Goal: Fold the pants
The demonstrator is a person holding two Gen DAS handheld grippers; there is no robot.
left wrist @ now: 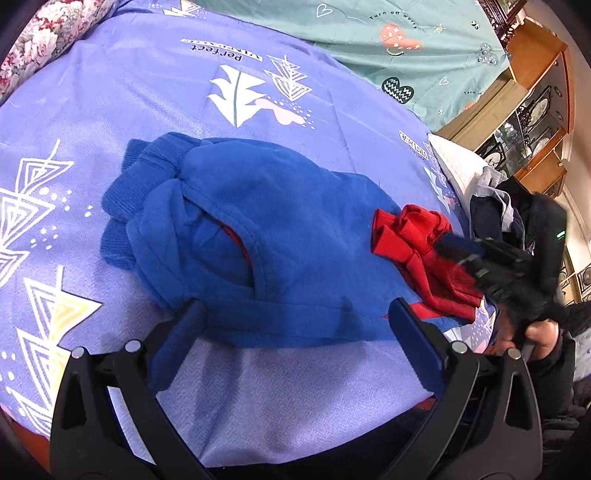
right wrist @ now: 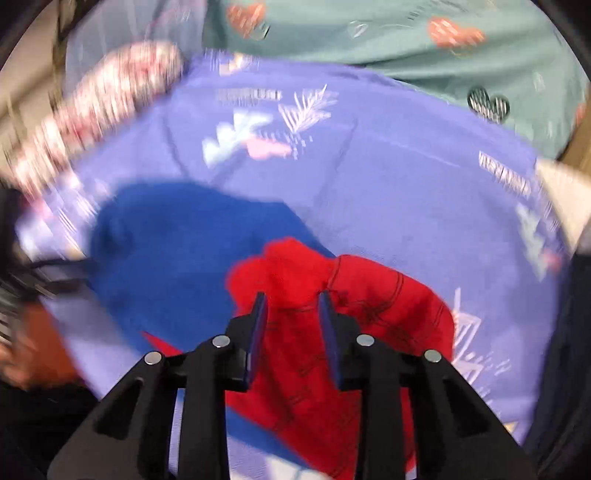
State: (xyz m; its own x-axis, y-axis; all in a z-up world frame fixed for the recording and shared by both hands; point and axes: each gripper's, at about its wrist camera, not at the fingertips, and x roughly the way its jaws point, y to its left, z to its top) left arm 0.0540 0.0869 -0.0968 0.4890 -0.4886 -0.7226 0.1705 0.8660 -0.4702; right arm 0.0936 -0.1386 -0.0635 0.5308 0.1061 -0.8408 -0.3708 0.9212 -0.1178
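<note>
left gripper (left wrist: 295, 317) jaws spread wide, nothing between the pads, hovering at the near hem of the blue pants (left wrist: 258, 236). reads as parked, waiting to pin or take the near edge once the other side is dealt with.

right gripper (right wrist: 291, 306) jaws partly apart, a clear gap between the pads, red fabric (right wrist: 332, 314) showing below and through the gap. in the wrist view the pads do not press on it, so not a grip, just poised over the bunch. in the left view the same gripper (left wrist: 461, 254) shows blurred at the red lump, so contact is hard to judge there.

pants lie on the bed, on the purple printed sheet (left wrist: 147, 92), crumpled rather than flat. blue part is a loose mound with ribbed cuffs (left wrist: 129, 177) piled at the far left end. red fabric (left wrist: 417, 254) is bunched at the right end, and a red sliver shows inside a blue fold, so likely a red lining or second layer of the same garment, can't confirm.

judgement: fold barely started, the cloth needs spreading first. red bunch probably the next pick point, since it's heaped and blocks a clean fold.

beyond: green sheet (left wrist: 369, 29) at the far side, floral pillow (left wrist: 48, 33) top left, dark clothes (left wrist: 509, 210) heaped at the right edge, person's hand (left wrist: 532, 336) on the right gripper's handle.
</note>
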